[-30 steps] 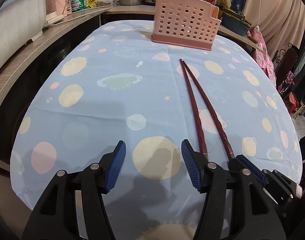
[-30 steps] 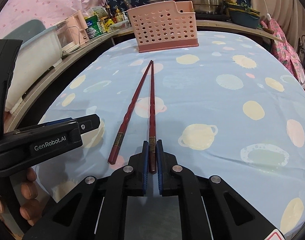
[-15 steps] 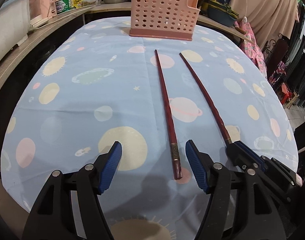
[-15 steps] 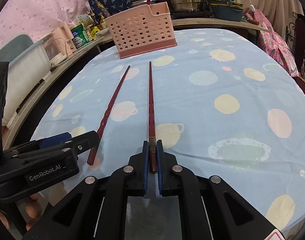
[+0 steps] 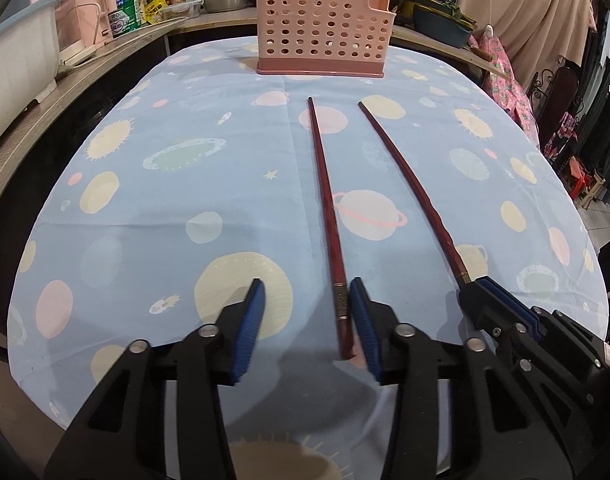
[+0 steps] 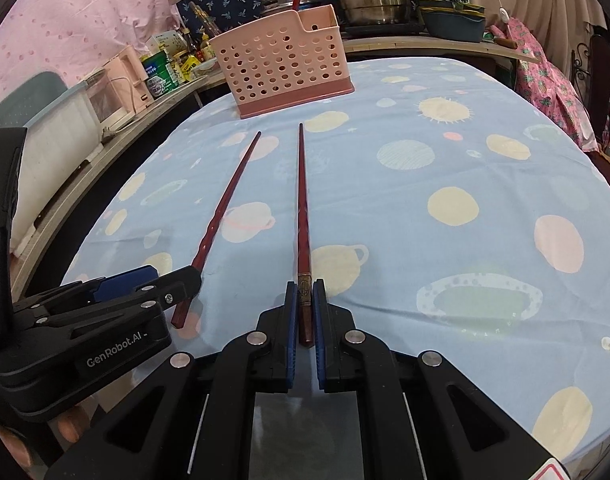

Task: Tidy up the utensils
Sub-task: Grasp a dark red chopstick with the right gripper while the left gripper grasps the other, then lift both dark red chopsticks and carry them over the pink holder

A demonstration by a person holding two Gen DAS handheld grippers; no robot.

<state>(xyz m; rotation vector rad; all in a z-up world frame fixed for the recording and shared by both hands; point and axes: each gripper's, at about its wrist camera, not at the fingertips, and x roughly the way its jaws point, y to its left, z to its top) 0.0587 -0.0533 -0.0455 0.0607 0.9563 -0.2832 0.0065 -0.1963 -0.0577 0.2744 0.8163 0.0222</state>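
Right gripper point(image 6: 303, 308) pinches butt of right chopstick point(image 6: 302, 200) near table's near edge; left gripper point(image 5: 305, 320) jaws spread around left chopstick point(image 5: 325, 200) butt. Pink caddy point(image 5: 319, 36) at far edge. Risk: off-centre closing flicks stick; long held stick pivots, slips

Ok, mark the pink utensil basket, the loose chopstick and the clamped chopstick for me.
pink utensil basket point(image 5: 313, 32), left wrist view, perforated front wall.
loose chopstick point(image 5: 328, 208), left wrist view, mid shaft.
clamped chopstick point(image 6: 303, 208), right wrist view, mid shaft ahead of the right gripper point(image 6: 303, 304).
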